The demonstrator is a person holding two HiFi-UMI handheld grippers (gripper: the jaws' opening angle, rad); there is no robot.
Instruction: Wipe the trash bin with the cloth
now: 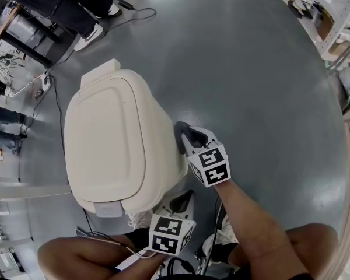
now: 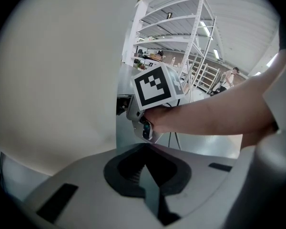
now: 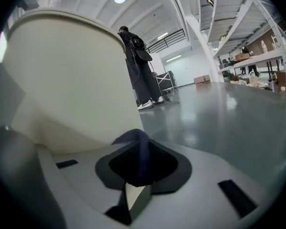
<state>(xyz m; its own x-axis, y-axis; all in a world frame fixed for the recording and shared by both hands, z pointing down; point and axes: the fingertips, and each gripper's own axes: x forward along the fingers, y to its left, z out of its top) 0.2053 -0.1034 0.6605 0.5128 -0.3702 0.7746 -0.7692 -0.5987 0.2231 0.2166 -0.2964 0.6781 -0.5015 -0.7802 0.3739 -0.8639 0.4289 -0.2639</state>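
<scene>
Cloth (image 3: 136, 149), dark and limp, was pinched as a bunched fold in the right gripper (image 3: 135, 178), whose jaws were closed on it. It probably bends around whatever it meets, so a hold on a thick fold with a loose pad left free seemed the sound grip. In the head view it was pressed against the wall of the trash bin (image 1: 114, 139) at about 3 o'clock.

The left gripper (image 1: 182, 202) hung low at the bin's 5 o'clock, jaws together on nothing.

The bin looked like smooth, hollow cream plastic with its lid down. It was likely light and apt to slide or tip on the glossy floor (image 1: 251, 69) under a sideways rub, so the lid's rim looked the best place to brace it.

Beyond, a person (image 1: 58, 4) stood at 11 o'clock, with shelves (image 1: 332, 22) at 2 o'clock.
</scene>
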